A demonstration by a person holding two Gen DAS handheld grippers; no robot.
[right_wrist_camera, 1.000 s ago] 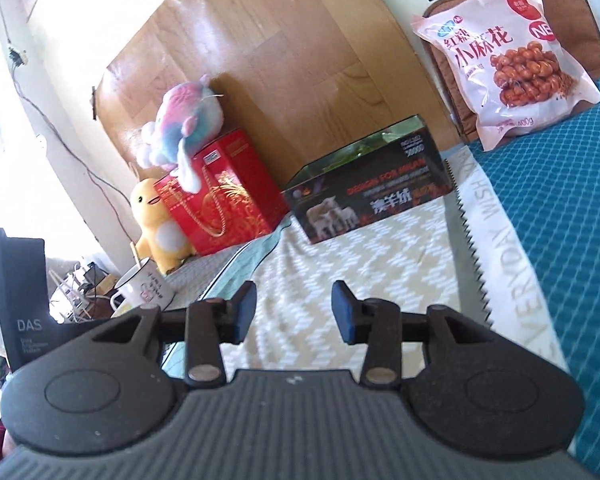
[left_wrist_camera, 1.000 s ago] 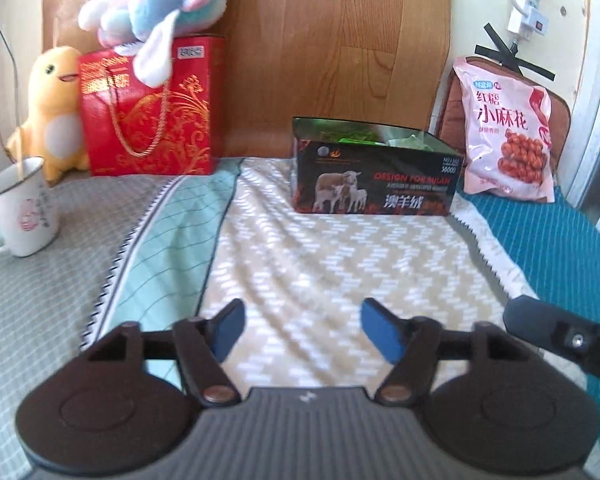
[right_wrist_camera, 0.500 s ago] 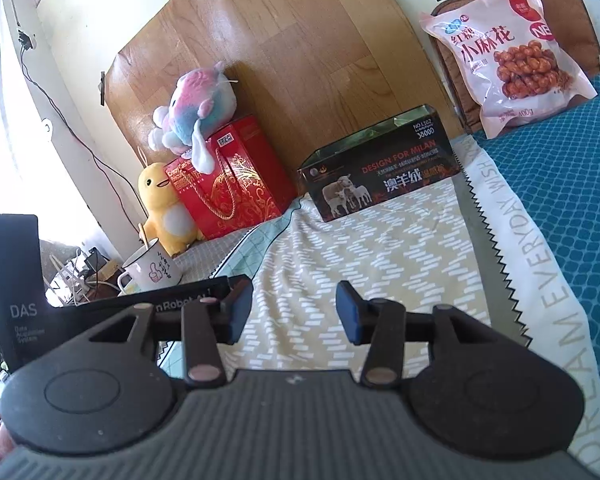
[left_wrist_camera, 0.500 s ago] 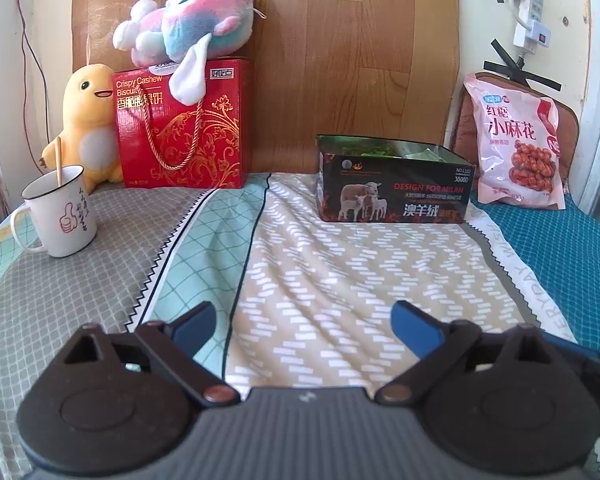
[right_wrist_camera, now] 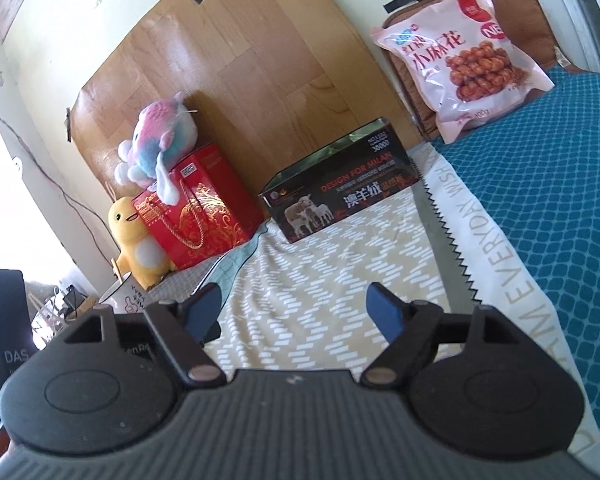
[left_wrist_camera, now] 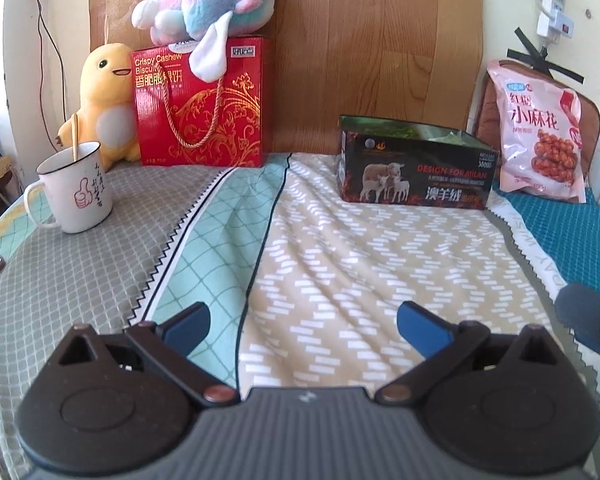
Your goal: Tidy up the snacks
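Note:
A black open box [left_wrist_camera: 416, 168] with sheep printed on it stands at the back of the bed, with green packets inside; it also shows in the right wrist view [right_wrist_camera: 340, 196]. A pink snack bag [left_wrist_camera: 540, 132] leans on a brown cushion at the back right, also seen in the right wrist view [right_wrist_camera: 464, 64]. My left gripper [left_wrist_camera: 302, 326] is open and empty, low over the patterned cloth, well short of the box. My right gripper [right_wrist_camera: 294, 312] is open and empty, over the same cloth. Part of the right gripper [left_wrist_camera: 588, 320] shows at the left view's right edge.
A red biscuit gift box [left_wrist_camera: 200, 104] with a plush toy [left_wrist_camera: 204, 4] on top stands at the back left, next to a yellow duck plush [left_wrist_camera: 104, 100]. A white mug [left_wrist_camera: 74, 188] with a stick stands at the left. A wooden board [left_wrist_camera: 360, 48] backs the bed.
Both grippers have opened wider. The left gripper has pulled back and to the left, so the box and bag look farther. The right gripper has tilted up slightly.

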